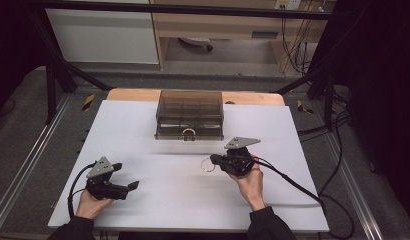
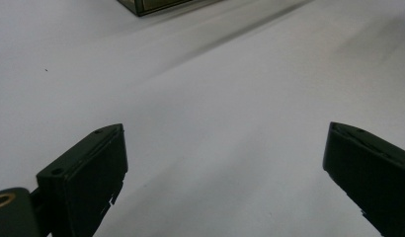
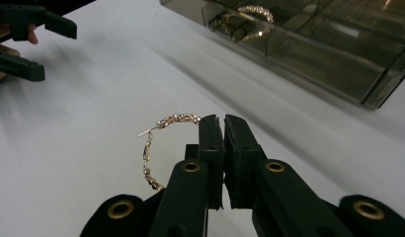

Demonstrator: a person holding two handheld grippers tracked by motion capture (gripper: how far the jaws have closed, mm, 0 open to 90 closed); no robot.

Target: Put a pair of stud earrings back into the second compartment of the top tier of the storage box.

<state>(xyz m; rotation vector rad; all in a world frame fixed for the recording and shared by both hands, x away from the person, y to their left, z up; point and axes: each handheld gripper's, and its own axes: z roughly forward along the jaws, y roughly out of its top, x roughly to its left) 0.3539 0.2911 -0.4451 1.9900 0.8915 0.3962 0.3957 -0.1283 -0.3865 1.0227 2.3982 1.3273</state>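
Right tool (image 3: 222, 123) clenched on hoop earring (image 3: 156, 143); left tool (image 2: 225, 163) released. Keep grip firm, lift clear of surface (image 1: 158, 200), carry level toward smoked box (image 1: 189, 115).

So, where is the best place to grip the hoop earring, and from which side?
Grip the hoop earring on its thin beaded rim, as the right gripper does, jaws closing across the wire. Come from outside the ring, away from the open pin end.
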